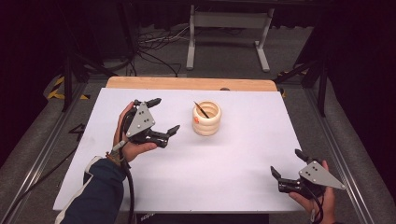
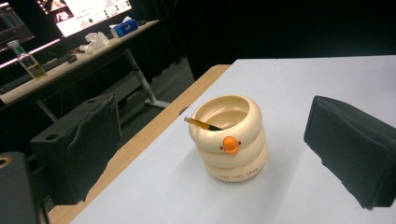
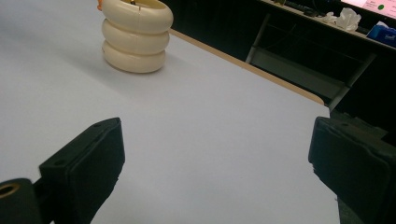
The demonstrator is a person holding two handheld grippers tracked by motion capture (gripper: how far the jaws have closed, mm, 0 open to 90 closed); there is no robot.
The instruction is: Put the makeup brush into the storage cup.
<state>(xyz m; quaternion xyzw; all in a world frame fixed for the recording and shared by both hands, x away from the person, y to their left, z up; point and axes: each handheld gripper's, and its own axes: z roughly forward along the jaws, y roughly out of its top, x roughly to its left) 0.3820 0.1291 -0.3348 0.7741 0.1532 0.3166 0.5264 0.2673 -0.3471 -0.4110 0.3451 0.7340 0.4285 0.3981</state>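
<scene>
One ringed holder (image 1: 207,119), one brush (image 1: 201,109) perhaps

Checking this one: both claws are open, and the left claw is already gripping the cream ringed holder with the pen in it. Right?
Not quite. The left claw is open but grips nothing: in the high view it hovers beside the cream ringed holder, apart from it. The pen does sit inside, and the right claw is open too.
</scene>
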